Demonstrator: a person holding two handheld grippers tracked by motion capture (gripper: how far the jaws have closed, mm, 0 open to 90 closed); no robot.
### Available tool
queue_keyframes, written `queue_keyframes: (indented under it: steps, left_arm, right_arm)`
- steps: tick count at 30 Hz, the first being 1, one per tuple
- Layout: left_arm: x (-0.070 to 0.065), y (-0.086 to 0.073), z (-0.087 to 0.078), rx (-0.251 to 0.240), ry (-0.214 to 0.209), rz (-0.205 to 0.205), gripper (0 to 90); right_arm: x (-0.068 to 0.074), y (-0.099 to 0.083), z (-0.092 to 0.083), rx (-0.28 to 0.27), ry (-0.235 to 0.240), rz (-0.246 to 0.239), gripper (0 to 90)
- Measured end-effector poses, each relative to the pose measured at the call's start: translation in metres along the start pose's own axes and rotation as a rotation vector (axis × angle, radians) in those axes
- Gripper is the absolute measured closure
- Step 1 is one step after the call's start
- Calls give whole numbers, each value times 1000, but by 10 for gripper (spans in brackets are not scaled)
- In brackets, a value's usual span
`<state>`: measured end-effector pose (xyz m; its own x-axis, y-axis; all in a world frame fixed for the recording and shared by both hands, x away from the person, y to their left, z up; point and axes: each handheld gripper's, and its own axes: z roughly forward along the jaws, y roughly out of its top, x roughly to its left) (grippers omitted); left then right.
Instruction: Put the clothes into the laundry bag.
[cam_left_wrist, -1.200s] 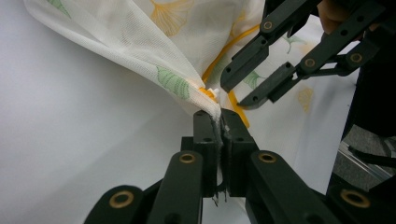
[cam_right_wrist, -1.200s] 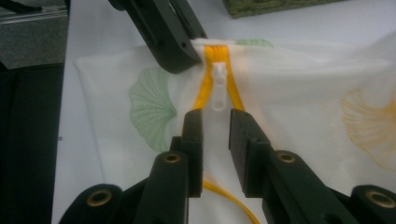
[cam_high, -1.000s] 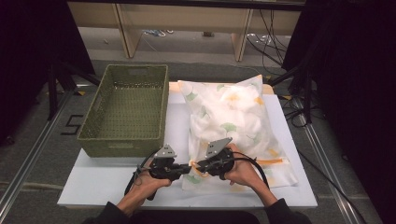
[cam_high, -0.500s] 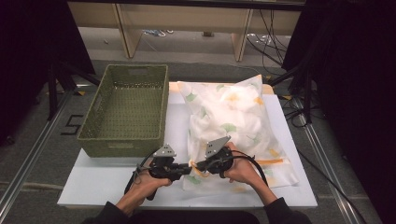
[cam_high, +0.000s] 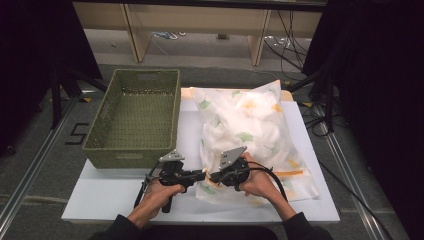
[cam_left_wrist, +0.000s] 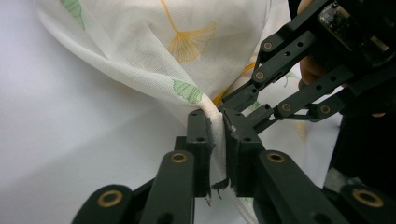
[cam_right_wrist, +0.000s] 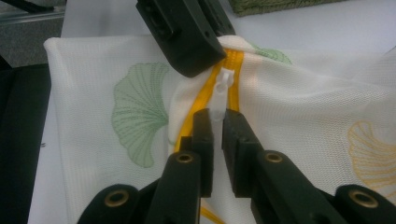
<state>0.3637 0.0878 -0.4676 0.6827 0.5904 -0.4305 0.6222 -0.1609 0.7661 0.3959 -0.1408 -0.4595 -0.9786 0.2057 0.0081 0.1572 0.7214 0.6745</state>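
Observation:
A white mesh bag (cam_high: 245, 125) printed with green and orange leaves lies on the white board (cam_high: 115, 195). At its near left corner both grippers meet tip to tip. My left gripper (cam_high: 201, 175) is shut on a fold of the bag's fabric (cam_left_wrist: 217, 135); its jaws have just been closing on that fold. My right gripper (cam_right_wrist: 215, 122) is shut on the white zipper pull (cam_right_wrist: 224, 81), which sits on the orange zipper tape (cam_right_wrist: 237, 63); its jaws have also just closed tighter. In the high view the right gripper (cam_high: 214, 178) lies over the bag's edge.
A green woven basket (cam_high: 175, 115) stands on the left of the board, just behind my left hand. The board's front edge runs close under both forearms. Metal rails flank the table, and cables trail at the back right.

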Motion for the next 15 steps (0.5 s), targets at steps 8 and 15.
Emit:
queue_keyframes:
  steps: [8,15]
  left_arm:
    - [-7,-1,1,14,27,75,827]
    - [-7,-1,0,14,29,92,828]
  right_arm:
    - [-1,1,-6,-21,13,20,841]
    - [-1,1,-7,-36,24,9,845]
